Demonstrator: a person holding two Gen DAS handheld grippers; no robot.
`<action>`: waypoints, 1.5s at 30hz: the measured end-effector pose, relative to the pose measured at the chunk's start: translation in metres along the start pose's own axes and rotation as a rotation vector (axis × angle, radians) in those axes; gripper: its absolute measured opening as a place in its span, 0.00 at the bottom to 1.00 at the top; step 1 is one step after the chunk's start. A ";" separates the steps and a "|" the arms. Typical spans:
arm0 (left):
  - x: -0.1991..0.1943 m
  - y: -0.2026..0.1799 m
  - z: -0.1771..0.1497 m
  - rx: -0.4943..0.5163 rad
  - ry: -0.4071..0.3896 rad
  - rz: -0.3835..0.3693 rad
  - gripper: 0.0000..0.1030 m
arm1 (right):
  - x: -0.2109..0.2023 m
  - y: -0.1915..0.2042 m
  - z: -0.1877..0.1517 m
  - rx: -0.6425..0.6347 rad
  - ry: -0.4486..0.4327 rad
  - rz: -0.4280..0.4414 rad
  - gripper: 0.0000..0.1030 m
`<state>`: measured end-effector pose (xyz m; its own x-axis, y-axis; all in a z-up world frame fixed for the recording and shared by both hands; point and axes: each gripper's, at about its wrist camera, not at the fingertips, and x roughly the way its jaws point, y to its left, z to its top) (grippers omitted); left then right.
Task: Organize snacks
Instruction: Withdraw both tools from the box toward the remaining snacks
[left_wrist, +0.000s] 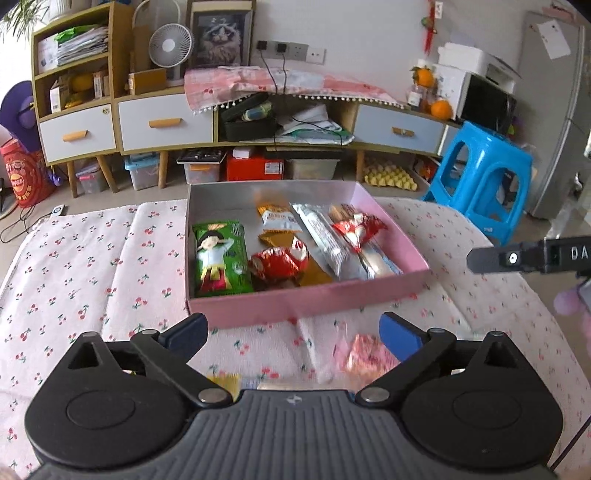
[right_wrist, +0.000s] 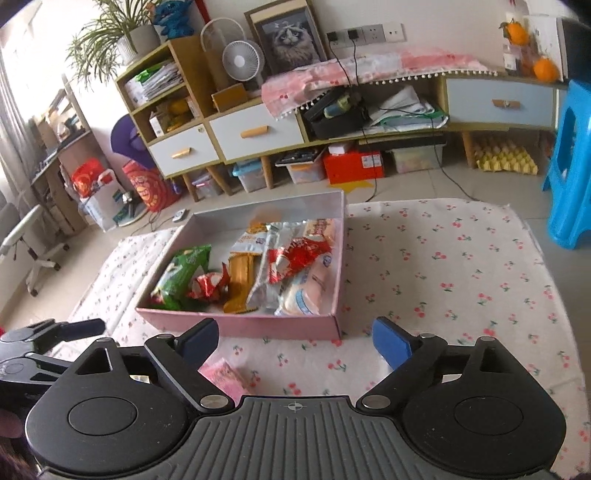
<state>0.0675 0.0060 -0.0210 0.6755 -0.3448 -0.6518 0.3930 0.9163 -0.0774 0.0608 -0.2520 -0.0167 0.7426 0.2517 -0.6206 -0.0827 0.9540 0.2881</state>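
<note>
Cherry-print cloth (left_wrist: 92, 266) covers my bench; pink box (left_wrist: 306, 299) on it holds snacks. Left gripper (left_wrist: 291, 332) and right gripper (right_wrist: 295, 338) fingers spread, empty, near box.

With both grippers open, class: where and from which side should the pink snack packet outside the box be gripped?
Grip the pink packet across its narrow width, coming down from above: it lies flat on the cherry-print cloth, just before the pink box. The left gripper looks nearer.

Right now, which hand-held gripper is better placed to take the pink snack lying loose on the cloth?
Probably the left hand-held gripper: the pink packet lies just inside its open jaws. The right hand-held gripper sees it off-centre, beneath one finger.
</note>
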 end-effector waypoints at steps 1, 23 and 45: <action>-0.002 0.000 -0.002 0.007 0.000 0.001 0.99 | -0.002 -0.001 -0.002 -0.002 0.001 -0.007 0.91; -0.034 -0.013 -0.072 0.167 0.038 0.010 1.00 | -0.028 0.000 -0.105 -0.304 0.113 -0.130 0.92; -0.031 -0.030 -0.107 0.089 0.166 0.003 0.99 | 0.005 0.006 -0.123 -0.249 0.157 -0.091 0.95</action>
<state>-0.0315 0.0113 -0.0789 0.5674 -0.2965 -0.7682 0.4496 0.8931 -0.0126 -0.0178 -0.2250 -0.1078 0.6441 0.1669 -0.7465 -0.1955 0.9794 0.0503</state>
